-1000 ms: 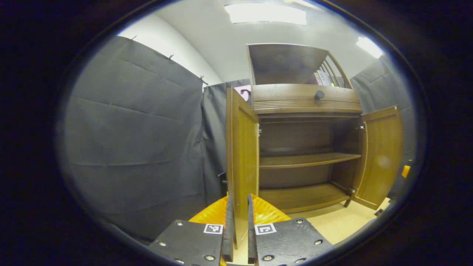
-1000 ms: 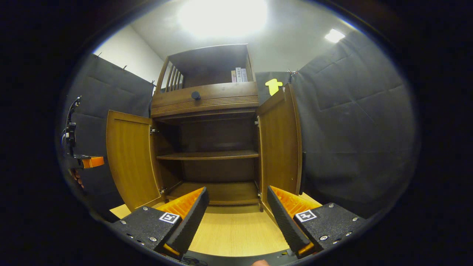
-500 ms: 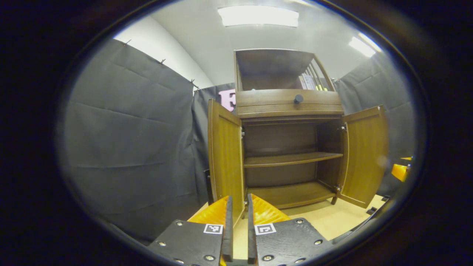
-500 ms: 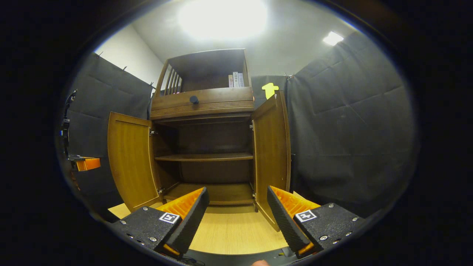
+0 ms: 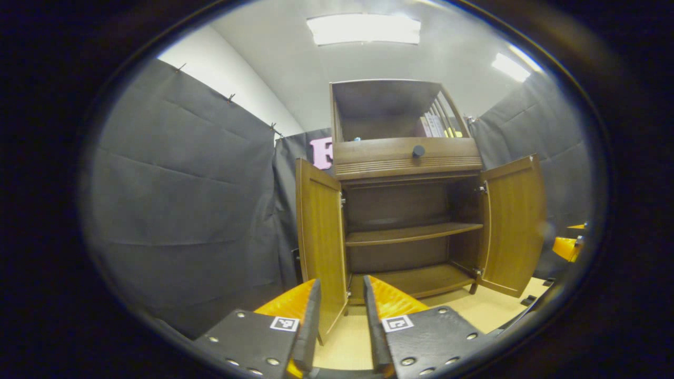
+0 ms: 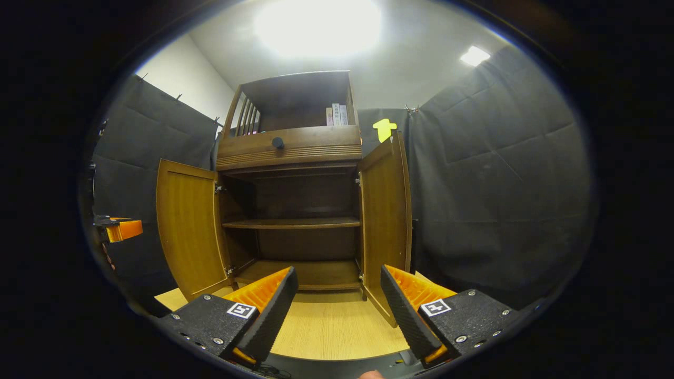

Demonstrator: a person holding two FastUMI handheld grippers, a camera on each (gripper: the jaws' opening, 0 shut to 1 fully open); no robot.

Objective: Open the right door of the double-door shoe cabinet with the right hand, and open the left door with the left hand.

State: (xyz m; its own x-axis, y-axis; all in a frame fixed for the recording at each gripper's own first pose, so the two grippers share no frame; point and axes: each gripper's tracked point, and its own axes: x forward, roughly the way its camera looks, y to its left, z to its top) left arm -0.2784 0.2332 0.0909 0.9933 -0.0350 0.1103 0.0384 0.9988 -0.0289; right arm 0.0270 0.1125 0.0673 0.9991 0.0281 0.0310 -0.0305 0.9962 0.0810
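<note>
One shoe cabinet [image 6: 289, 152], two open doors [image 6: 187, 226] [image 6: 387, 210], one knob [image 6: 277, 142].

The shoe cabinet [image 6: 295, 210] stands on the floor [image 6: 331, 329] against the booth's back wall. Its left door [image 6: 190, 226] and right door [image 6: 386, 210] swing out in front of it at either side. Inside it a shelf [image 6: 292, 223] lies above the bottom board, and a knob [image 6: 277, 142] sits above the doors.
</note>
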